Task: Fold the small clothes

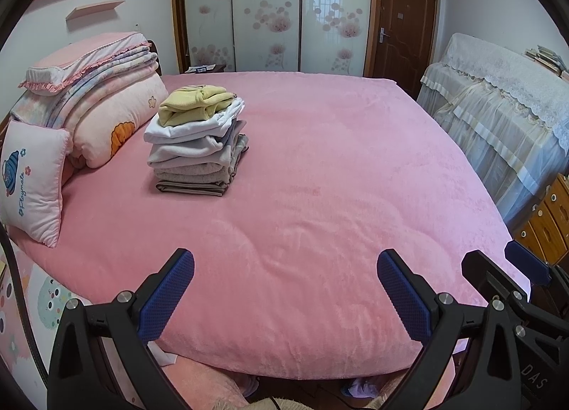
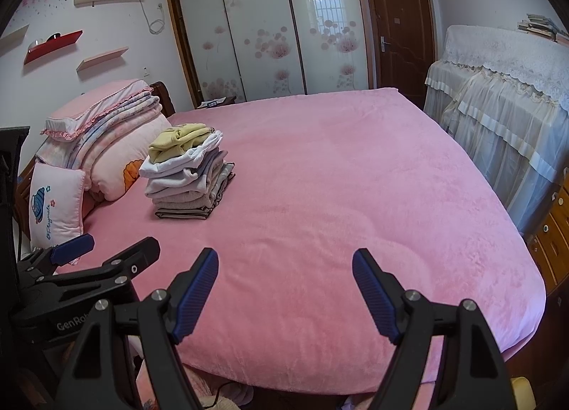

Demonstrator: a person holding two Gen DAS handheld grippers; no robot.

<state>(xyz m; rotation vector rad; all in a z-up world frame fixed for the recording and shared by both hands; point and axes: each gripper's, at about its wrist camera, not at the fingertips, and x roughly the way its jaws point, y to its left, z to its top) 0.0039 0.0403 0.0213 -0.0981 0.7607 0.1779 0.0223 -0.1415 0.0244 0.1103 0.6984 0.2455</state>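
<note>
Stack of folded small clothes [image 1: 199, 141] resting on the pink bedspread [image 1: 320, 178], beside the folded quilts [image 1: 106, 104]; soft, light, floppy, probably best pinched at a hem or folded edge. Left gripper [image 1: 284, 296] and right gripper [image 2: 284, 296] both spread wide, empty, hovering near the bed's edge.

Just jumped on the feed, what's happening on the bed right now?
Nothing is being handled at the moment. Both the left gripper and the right gripper hang open and empty over the near edge of the pink bedspread. A stack of folded clothes, yellow piece on top, sits toward the pillows. No unfolded garment shows on the bed.
</note>
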